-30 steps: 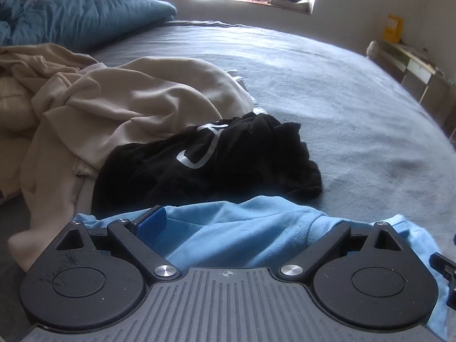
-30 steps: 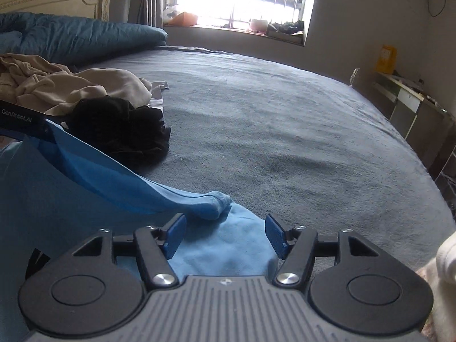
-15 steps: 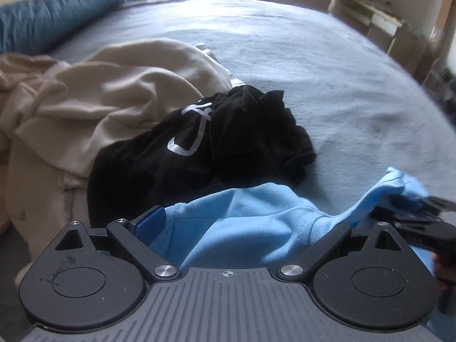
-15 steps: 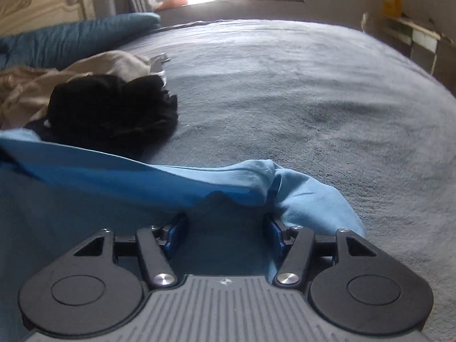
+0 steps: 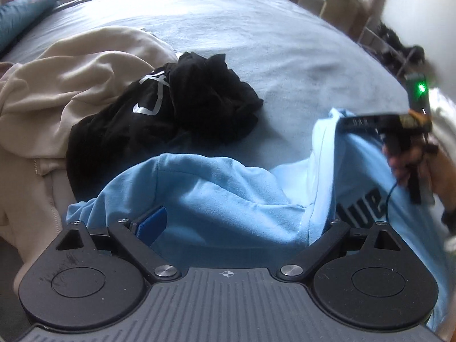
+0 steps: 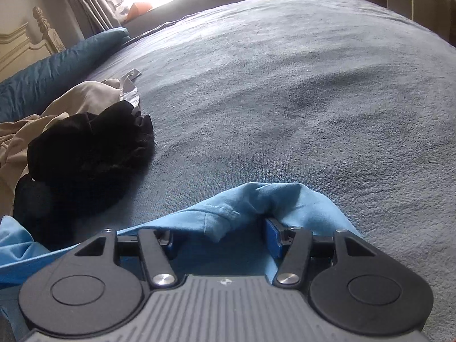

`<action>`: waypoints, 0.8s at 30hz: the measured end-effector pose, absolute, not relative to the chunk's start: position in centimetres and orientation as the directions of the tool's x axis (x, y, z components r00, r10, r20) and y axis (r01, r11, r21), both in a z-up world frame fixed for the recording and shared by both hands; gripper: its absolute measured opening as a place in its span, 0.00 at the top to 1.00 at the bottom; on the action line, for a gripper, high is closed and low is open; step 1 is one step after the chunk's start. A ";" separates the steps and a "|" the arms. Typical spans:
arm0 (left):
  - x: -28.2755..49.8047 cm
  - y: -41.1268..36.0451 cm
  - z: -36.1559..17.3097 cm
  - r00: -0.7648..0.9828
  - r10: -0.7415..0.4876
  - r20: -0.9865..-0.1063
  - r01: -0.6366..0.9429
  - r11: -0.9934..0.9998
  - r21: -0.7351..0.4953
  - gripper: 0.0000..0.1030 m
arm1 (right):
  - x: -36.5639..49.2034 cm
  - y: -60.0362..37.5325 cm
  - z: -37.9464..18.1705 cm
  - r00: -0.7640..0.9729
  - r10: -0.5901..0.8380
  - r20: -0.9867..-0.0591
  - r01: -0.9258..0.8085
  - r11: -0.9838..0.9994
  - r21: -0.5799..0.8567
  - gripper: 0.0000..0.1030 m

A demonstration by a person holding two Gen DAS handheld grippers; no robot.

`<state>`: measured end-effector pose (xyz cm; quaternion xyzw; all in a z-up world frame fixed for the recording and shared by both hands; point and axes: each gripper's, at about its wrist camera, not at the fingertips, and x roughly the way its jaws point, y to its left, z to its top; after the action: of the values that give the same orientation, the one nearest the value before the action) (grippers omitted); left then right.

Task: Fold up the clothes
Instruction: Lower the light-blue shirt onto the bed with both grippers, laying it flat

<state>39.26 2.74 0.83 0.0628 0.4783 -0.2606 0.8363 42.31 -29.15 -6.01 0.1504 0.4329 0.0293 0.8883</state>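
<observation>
A light blue shirt (image 5: 222,196) lies bunched across the lower middle of the left wrist view, on the grey bed (image 5: 285,42), with dark lettering showing on its right part. In the right wrist view the same shirt (image 6: 256,202) fills the lower centre and trails off to the lower left. The left gripper (image 5: 233,228) stands wide, the cloth heaped between its fingers; one blue pad (image 5: 151,222) shows at lower left, the other is buried under fabric, so I cannot tell whether it pinches anything. The right gripper (image 6: 219,239) also has its fingers spread, with a fold of shirt draped between and over them; whether it grips the fabric cannot be told either. In the left wrist view, the right gripper (image 5: 350,121) appears at the right edge, held by a hand (image 5: 413,165), with shirt cloth hanging from it. Above the shirt, left of centre, sits a crumpled black garment (image 5: 159,119) with a white logo, resting against a beige garment (image 5: 71,77). A teal pillow (image 6: 57,71) lies at upper left.
</observation>
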 end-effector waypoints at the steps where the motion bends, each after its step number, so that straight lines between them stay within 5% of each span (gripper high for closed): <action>1: 39.1 2.9 0.8 0.395 -0.380 -0.836 0.509 0.849 -0.146 0.08 | 42.6 -29.1 -6.0 0.618 0.183 -0.764 0.081 0.952 0.294 0.43; 8: 36.8 4.7 2.9 0.459 -0.541 -0.705 0.606 0.771 -0.197 0.07 | 44.3 -29.5 -6.2 0.604 0.160 -0.781 0.125 0.949 0.291 0.45; 14: 37.5 7.8 3.1 0.599 -0.414 -0.686 0.398 0.897 -0.194 0.06 | 42.7 -29.8 -5.0 0.592 0.199 -0.781 0.074 0.952 0.298 0.41; 19: 35.5 12.7 3.9 0.671 -0.375 -0.640 0.202 0.923 -0.329 0.06 | 38.0 -31.7 -2.2 0.541 0.283 -0.792 0.038 0.933 0.358 0.37; 24: 28.2 15.9 7.4 0.739 -0.394 -0.546 0.174 0.895 -0.411 0.06 | 27.8 -33.9 2.4 0.593 0.307 -0.744 -0.012 0.928 0.373 0.36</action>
<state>28.20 15.91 7.40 -0.1691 0.3263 -0.1548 0.9171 27.82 -33.91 2.38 0.1666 0.4419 0.0910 0.8768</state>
